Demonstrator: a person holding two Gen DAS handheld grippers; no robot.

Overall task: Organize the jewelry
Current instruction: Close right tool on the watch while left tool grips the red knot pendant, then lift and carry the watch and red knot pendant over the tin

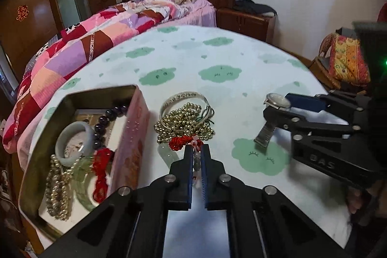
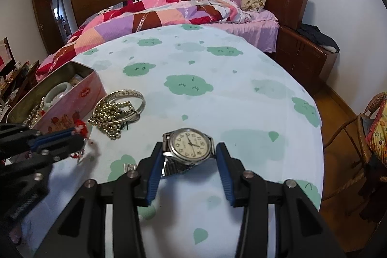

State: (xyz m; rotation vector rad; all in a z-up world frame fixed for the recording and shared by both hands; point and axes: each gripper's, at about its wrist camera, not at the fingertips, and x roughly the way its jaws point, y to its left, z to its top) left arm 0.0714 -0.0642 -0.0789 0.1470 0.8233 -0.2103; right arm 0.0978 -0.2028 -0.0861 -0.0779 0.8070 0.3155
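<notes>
An open pink tin (image 1: 131, 137) (image 2: 72, 100) sits at the table's left and holds a pale jade bangle (image 1: 72, 142), dark beads, a gold bead chain and a red cord. Beside it lie silver bangles (image 1: 186, 100) (image 2: 125, 98) on a gold bead chain (image 1: 191, 122) (image 2: 108, 117). My left gripper (image 1: 196, 149) (image 2: 70, 133) is shut on a red knotted cord pendant (image 1: 181, 142) (image 2: 81, 127) with small beads. My right gripper (image 2: 188, 151) (image 1: 278, 108) holds a silver wristwatch (image 2: 189, 143) (image 1: 278, 100) by its case sides, raised above the cloth, its metal band hanging.
The round table has a white cloth with green clouds (image 2: 217, 93). A bed with a patchwork quilt (image 2: 157, 13) stands behind it. A wooden nightstand (image 2: 304, 55) is at the back right and a wicker chair (image 2: 362, 127) at the right.
</notes>
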